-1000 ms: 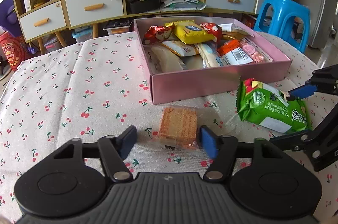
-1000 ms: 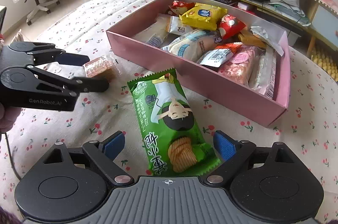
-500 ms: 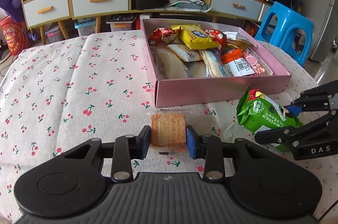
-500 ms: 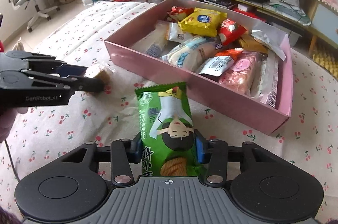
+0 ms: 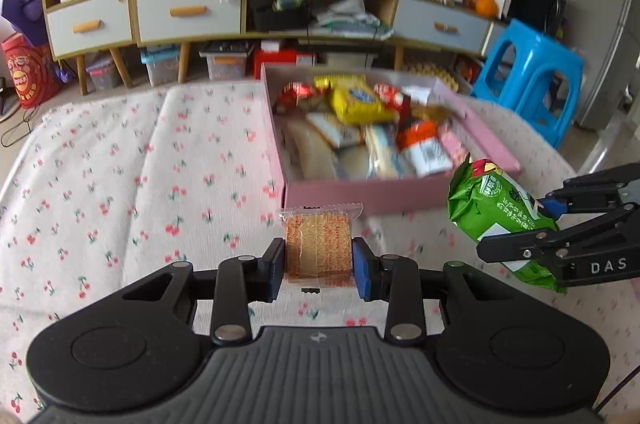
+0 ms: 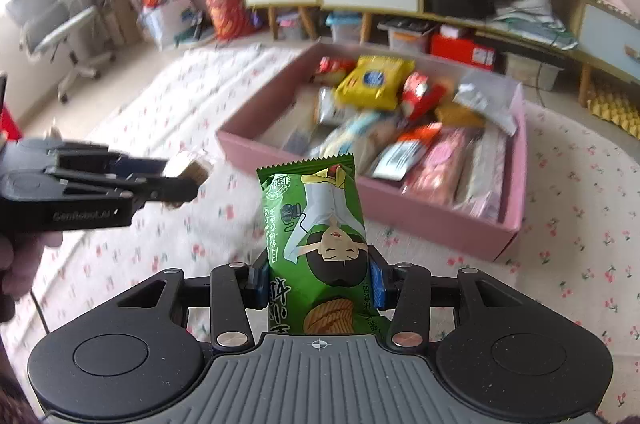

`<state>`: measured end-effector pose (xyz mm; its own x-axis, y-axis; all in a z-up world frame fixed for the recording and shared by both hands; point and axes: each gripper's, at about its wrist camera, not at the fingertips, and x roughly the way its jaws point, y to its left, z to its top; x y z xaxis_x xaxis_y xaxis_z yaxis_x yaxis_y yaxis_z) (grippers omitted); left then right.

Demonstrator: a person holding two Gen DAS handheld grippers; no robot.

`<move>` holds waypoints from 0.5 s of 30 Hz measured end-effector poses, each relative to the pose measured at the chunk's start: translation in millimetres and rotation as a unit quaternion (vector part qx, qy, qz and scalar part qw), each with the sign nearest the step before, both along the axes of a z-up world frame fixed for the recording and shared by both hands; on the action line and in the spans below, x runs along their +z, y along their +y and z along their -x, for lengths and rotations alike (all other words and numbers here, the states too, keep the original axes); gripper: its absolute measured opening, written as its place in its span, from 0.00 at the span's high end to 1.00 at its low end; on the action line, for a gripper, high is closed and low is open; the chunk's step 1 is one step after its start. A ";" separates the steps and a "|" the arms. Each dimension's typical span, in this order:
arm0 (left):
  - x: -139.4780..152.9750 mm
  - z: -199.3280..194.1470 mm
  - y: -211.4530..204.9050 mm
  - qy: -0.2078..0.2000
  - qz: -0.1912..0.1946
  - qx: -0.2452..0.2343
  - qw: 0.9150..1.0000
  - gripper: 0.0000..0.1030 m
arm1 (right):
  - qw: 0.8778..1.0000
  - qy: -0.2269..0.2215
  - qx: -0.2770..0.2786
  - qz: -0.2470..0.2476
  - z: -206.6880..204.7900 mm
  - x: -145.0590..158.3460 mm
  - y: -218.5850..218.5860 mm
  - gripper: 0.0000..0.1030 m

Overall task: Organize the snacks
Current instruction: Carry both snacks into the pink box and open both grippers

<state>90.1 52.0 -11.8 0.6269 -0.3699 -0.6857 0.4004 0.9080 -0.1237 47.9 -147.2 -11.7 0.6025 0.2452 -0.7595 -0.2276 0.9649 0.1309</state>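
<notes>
My left gripper (image 5: 319,270) is shut on a clear-wrapped brown wafer pack (image 5: 319,248) and holds it above the cherry-print cloth, in front of the pink box (image 5: 384,193). My right gripper (image 6: 318,284) is shut on a green chips bag (image 6: 320,244) and holds it off the table, short of the pink box (image 6: 440,224). The box holds several snack packs. The right gripper with the green bag (image 5: 500,216) shows at the right of the left wrist view. The left gripper with the wafer pack (image 6: 192,169) shows at the left of the right wrist view.
The table carries a cherry-print cloth (image 5: 120,183). A blue plastic stool (image 5: 528,75) stands beyond the table's right side. A low cabinet with drawers (image 5: 184,11) runs along the back wall. An office chair (image 6: 56,31) stands far left.
Both grippers closed on their snacks, the left on the wafer pack, the right on the green bag. Both have since lifted them off the cloth, and the view has risen.
</notes>
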 end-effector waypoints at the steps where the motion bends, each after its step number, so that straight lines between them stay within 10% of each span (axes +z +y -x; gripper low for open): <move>1: 3.5 -1.1 -0.4 -0.003 0.006 0.002 1.000 0.69 | 1.000 -0.004 -0.010 -0.008 -2.1 3.2 -3.0 0.57; 15: 10.1 -37.7 -48.9 -0.023 0.025 0.034 0.999 0.69 | 0.983 -0.014 -0.150 -0.103 -59.8 3.5 -45.2 0.57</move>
<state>127.8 3.1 -1.7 0.6816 -0.3586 -0.6378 0.3440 0.9264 -0.1532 107.7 -192.4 -8.2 0.6917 0.1995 -0.6941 0.0573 0.9429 0.3281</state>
